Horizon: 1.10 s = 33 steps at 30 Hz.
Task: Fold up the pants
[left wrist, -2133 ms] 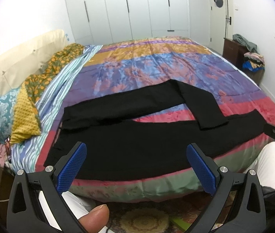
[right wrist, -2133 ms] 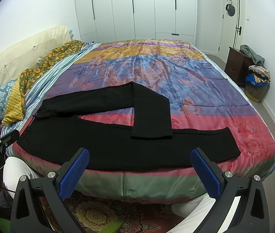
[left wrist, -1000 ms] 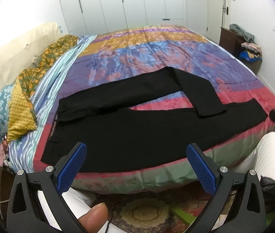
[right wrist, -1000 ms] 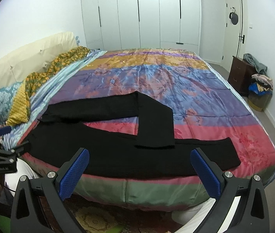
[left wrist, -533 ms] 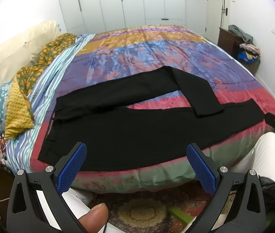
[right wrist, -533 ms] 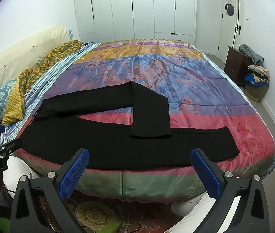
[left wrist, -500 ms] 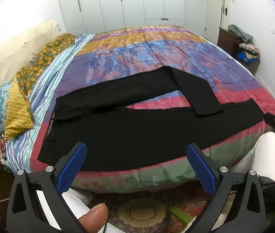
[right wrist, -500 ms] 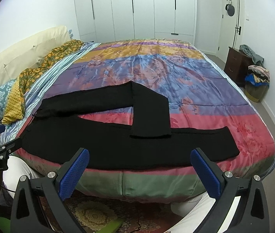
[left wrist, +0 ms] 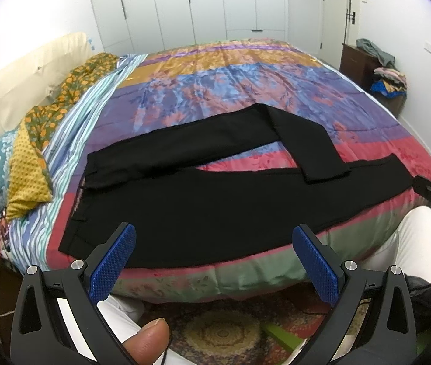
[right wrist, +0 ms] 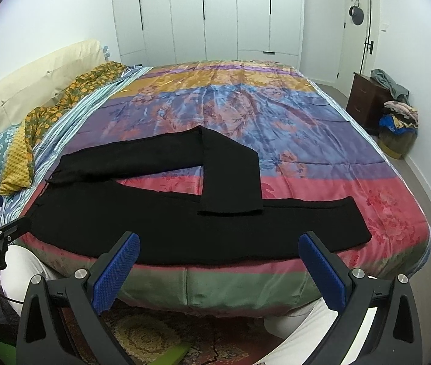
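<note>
Two grippers hover over black pants (left wrist: 209,210) on a bed (left wrist: 245,91)
Left gripper (left wrist: 213,261) spreads its blue fingers (left wrist: 112,261) wide and empty near the waistband; the pants lie flat along the bed's near edge, far leg bent back across the near one; right gripper (right wrist: 220,269) likewise gapes empty toward the cuff end

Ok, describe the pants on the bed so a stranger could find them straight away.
On the colourful floral bedspread, along the near edge, lie the black pants. One leg stretches right; the other bends back over it. They are the only plain black item there.
</note>
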Each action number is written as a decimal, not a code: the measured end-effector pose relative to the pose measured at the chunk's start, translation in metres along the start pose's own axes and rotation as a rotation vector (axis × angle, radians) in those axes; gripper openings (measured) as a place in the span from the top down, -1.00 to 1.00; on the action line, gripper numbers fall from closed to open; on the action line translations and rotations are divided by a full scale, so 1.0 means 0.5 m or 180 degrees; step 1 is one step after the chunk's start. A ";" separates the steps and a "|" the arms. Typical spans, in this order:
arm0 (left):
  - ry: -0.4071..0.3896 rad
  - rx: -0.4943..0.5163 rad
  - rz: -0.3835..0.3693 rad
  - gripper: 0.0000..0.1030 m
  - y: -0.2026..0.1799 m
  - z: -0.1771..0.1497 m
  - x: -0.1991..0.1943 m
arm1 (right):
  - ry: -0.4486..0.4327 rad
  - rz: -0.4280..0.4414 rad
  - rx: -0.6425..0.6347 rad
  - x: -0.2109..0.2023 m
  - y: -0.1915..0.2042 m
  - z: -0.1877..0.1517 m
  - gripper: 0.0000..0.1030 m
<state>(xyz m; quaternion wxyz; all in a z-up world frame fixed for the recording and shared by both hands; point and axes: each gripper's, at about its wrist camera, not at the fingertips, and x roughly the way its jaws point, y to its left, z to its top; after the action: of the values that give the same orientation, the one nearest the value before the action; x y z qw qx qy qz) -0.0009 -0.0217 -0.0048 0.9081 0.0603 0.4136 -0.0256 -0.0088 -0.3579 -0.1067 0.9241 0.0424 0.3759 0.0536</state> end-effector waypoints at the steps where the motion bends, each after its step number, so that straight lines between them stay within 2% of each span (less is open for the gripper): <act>1: -0.0001 -0.0003 -0.0002 -0.99 0.000 -0.001 0.000 | -0.0001 -0.0004 -0.0001 0.000 0.000 0.000 -1.00; 11: 0.0015 -0.0122 0.0020 -0.99 0.021 -0.004 0.003 | -0.0041 -0.0003 -0.0063 -0.012 0.004 0.003 -1.00; 33: 0.0126 -0.0138 0.0051 -0.99 0.026 0.001 0.022 | 0.0044 0.0066 -0.0066 0.003 0.004 0.000 -1.00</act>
<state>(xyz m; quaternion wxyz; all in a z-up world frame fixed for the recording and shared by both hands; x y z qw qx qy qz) 0.0081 -0.0091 -0.0117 0.9010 0.0443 0.4314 -0.0081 -0.0077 -0.3558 -0.1077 0.9213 0.0364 0.3812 0.0675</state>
